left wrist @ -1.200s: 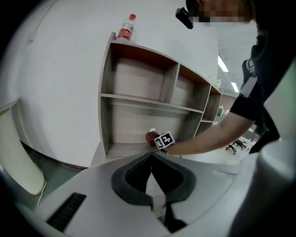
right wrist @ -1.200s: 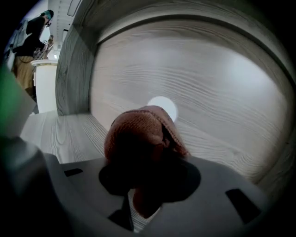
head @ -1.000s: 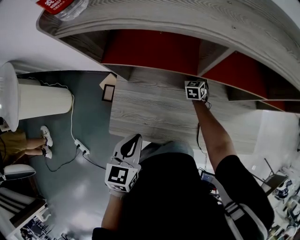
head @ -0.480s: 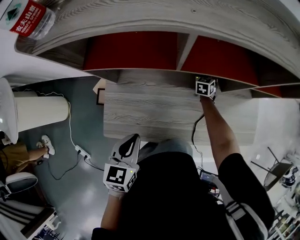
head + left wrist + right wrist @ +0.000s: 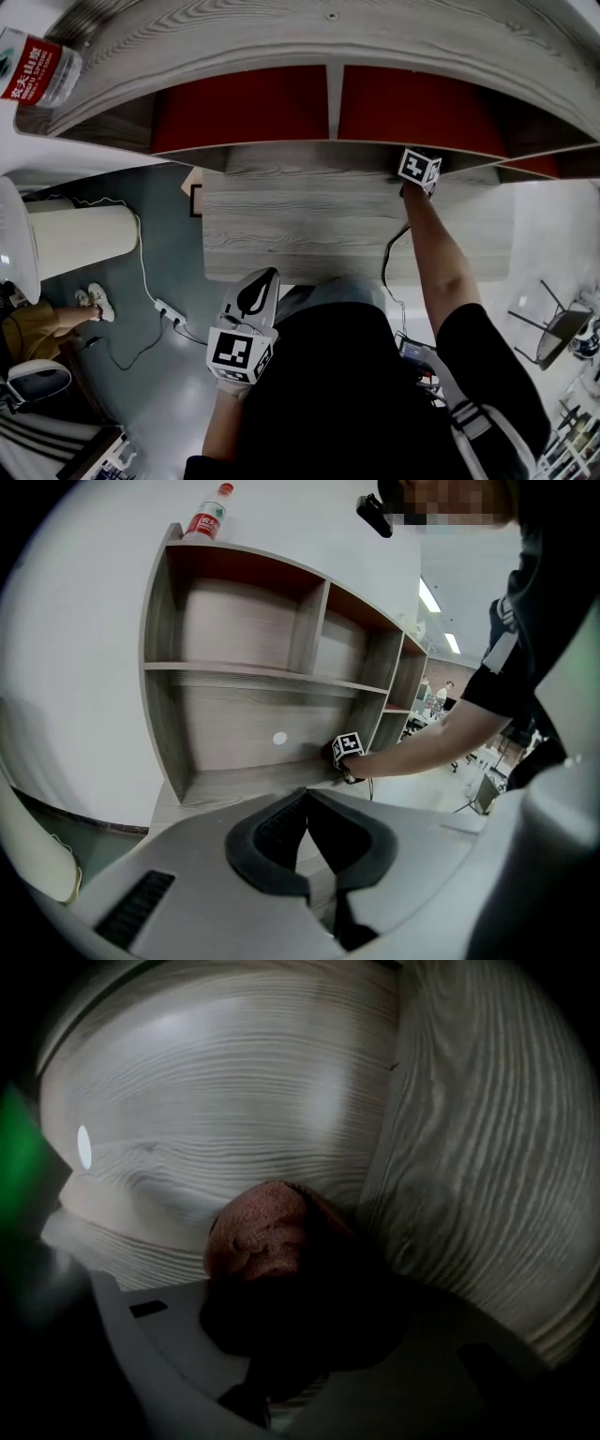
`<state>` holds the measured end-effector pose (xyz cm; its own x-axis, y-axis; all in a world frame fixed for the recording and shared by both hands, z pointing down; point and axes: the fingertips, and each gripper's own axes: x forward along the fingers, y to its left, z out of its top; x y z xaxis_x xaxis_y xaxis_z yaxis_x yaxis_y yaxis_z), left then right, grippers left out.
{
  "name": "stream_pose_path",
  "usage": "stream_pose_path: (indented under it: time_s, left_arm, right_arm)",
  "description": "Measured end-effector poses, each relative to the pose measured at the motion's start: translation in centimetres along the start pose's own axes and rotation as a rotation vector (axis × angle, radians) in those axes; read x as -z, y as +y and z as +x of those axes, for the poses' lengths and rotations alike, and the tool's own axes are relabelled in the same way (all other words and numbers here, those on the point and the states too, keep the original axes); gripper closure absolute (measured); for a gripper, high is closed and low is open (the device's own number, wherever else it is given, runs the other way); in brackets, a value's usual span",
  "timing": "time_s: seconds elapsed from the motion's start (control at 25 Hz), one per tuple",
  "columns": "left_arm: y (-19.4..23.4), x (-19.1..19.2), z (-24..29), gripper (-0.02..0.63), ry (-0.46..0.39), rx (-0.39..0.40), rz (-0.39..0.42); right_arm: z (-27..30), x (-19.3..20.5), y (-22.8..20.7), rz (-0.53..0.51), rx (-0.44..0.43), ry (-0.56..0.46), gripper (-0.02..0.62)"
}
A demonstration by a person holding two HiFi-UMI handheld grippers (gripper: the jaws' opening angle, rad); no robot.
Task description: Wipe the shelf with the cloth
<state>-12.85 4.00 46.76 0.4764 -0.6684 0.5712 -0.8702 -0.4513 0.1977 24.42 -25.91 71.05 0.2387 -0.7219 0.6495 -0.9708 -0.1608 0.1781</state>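
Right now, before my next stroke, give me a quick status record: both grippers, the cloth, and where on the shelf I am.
right gripper: jaws shut on the cloth, reaching into the lower left compartment of the shelf
cloth: reddish-brown, bunched, at the corner where the back panel meets the divider
left gripper: jaws together, nothing between them, held low and away from the shelf
bottle: on top of the shelf, at its left end

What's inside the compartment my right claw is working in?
The right claw, shut on the reddish cloth, and a white spot on the back panel. The shelf surface directly under the cloth is covered.
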Motion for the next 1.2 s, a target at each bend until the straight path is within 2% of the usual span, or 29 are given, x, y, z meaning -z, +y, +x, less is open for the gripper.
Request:
stream_pose_path:
  time_s: [0.08, 0.32, 0.48, 0.68, 0.92, 1.2]
  left_arm:
    - [0.1, 0.0, -0.1, 0.6, -0.002, 0.0, 0.0]
    - [0.2, -0.1, -0.6, 0.6, -0.01, 0.013, 0.013]
    - [0.4, 0.1, -1.0, 0.6, -0.016, 0.024, 0.016]
    - [0.4, 0.4, -1.5, 0.6, -0.025, 0.046, 0.022]
    - [0.9, 0.8, -2.1, 0.6, -0.031, 0.058, 0.012]
    - [1.9, 1.4, -3.0, 0.6, -0.038, 0.042, -0.008]
  right_arm:
    - [-0.5, -0.4, -0.5, 0.022, 0.027, -0.026, 0.479]
    - [-3.6, -4.5, -1.6, 0.075, 0.073, -0.197, 0.483]
    - [-6.3, -8.1, -1.9, 0.105, 0.061, -0.331, 0.483]
    - [-8.8, -11.3, -2.1, 0.078, 0.058, -0.459, 0.483]
    - [-11.8, -14.4, 0.9, 0.039, -0.003, -0.572, 0.486]
    - [-14.5, -16.5, 7.3, -0.035, -0.11, -0.678, 0.494]
